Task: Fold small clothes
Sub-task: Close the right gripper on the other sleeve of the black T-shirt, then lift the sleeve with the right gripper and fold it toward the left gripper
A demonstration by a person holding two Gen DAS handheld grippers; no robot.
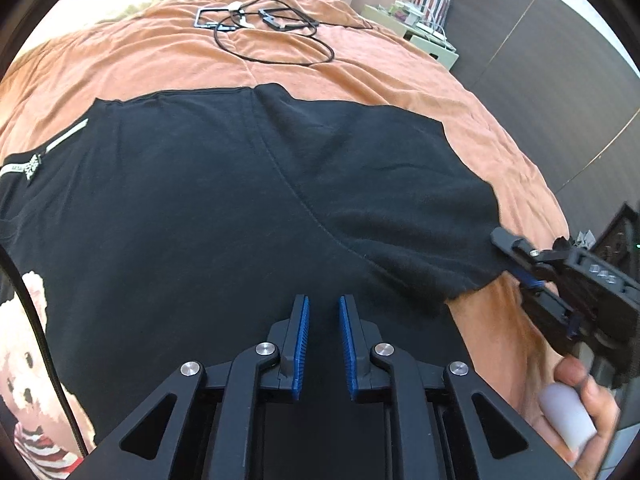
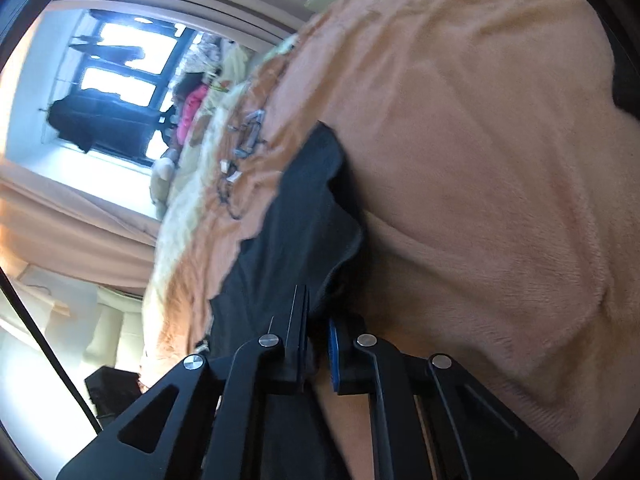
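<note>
A black T-shirt (image 1: 224,208) lies spread flat on the orange blanket (image 1: 160,64) covering the bed, its sleeve reaching toward the bed's right edge. The right gripper (image 1: 516,258) is clamped on the hem of that sleeve (image 1: 420,240), a hand (image 1: 580,396) holding its handle. The left gripper (image 1: 323,320) hangs over the shirt's body with its blue pads (image 1: 304,340) narrowly apart, nothing pinched between them. A black cable (image 1: 276,46) lies near the bed's far edge.
</note>
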